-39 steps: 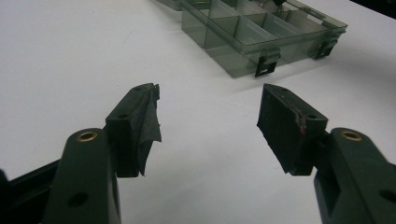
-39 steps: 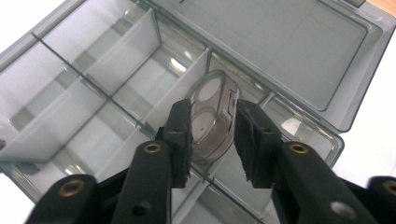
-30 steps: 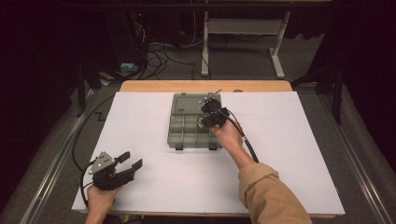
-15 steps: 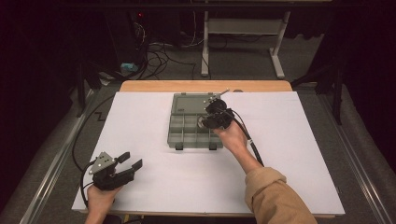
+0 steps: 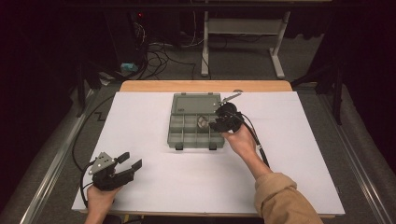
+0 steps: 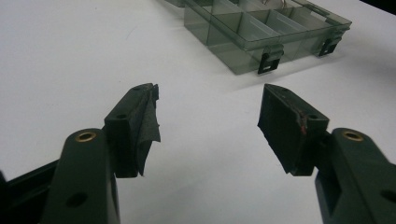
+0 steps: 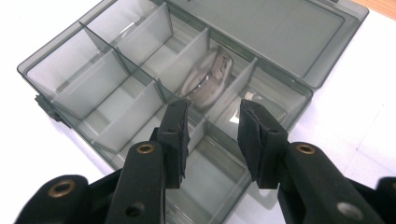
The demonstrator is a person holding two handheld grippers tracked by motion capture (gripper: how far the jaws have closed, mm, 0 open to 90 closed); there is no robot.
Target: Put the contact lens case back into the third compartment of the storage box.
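A smoky grey compartment box (image 5: 180, 133) lies mid-table with its lid (image 5: 196, 103) folded flat behind it. One middle compartment holds a small silvery metal piece (image 5: 203, 122) (image 7: 205, 84). My right gripper (image 5: 215, 125) hovers over the box's right side, and its jaws stand open just short of that piece with nothing between them (image 7: 212, 109). Near the table's front left corner my left gripper (image 5: 130, 161) rests low over the white surface. It is open and empty (image 6: 210, 100), pointing toward the box (image 6: 247, 37) and well apart from it.
White paper (image 5: 280, 186) covers the table, with a wooden strip (image 5: 205, 86) showing at the far edge. The box's two black latches (image 6: 268, 58) face the person. Each gripper's cable trails back along its arm. Beyond the table are dark floor, cables and a desk frame (image 5: 243, 42).
My right gripper has drawn back a little toward the person and to the right over the box. The left gripper has stayed still.
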